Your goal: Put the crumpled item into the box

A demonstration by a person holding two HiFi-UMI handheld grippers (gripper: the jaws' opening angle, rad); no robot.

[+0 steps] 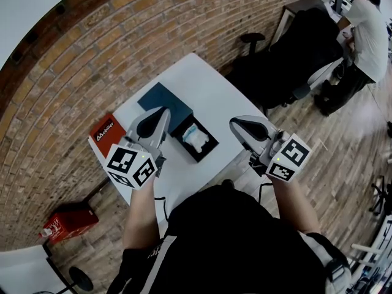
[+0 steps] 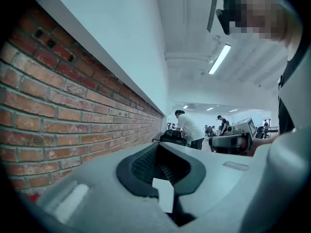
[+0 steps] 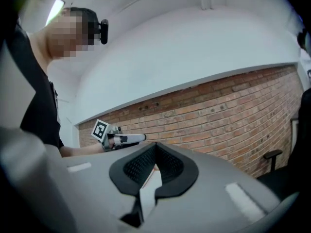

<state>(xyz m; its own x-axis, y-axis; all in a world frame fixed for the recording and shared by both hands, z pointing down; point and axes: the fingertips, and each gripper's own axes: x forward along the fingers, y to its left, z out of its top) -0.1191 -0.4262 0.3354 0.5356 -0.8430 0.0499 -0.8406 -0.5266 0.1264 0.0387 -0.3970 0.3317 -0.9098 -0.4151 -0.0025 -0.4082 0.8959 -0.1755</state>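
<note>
Your crumpled item [image 1: 196, 138], a white wad, already lies inside the black box [image 1: 207, 154] at the centre of the head view, on the white worktop [image 1: 208, 87]. I judge the placing itself done, so the step in hand is a clean retreat. Your left tool [image 1: 162, 113] hangs above the worktop just left of the box, jaws together with nothing between them. Your right tool [image 1: 234, 123] hangs to the right of the box, pointing level, and its own view shows its jaws together and empty too. Hold both tools high and well off the box rim, since the box looks light enough to slide at a nudge. Look down at the wad before you leave it: it looks springy and could rise over the rim. If any part hangs over, press it from straight above with shut tips while the other tool steadies the wall. Mind the dark blue sheet [image 1: 164, 100] just beside the box at upper left, and the red booklet [image 1: 103, 132] at the worktop's left edge.
</note>
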